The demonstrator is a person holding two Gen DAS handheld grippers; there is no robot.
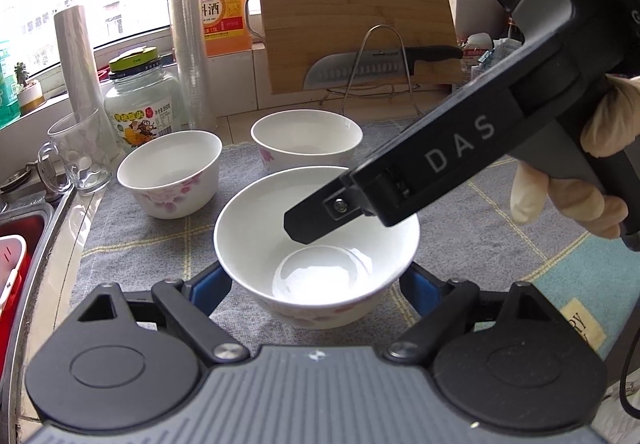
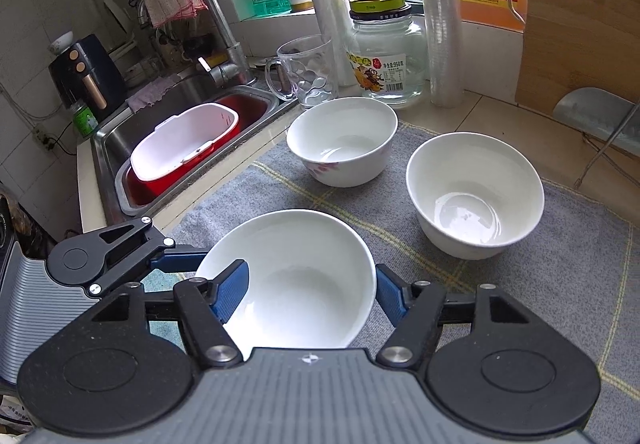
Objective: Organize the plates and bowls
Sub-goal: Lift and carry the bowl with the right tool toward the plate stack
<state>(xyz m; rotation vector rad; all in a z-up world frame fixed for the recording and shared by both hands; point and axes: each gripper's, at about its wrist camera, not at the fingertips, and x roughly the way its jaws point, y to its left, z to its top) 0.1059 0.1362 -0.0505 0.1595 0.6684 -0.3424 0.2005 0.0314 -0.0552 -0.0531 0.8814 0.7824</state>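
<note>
You hold the near bowl (image 1: 316,244) on the grey mat (image 1: 160,236) with both tools, left gripper (image 1: 316,284) clamped across its outside, right gripper (image 2: 308,292) pinching its rim; glazed china is slick and brittle, so grip gently.

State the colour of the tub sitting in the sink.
The tub is red outside, pale inside; the right wrist view shows it best.
</note>
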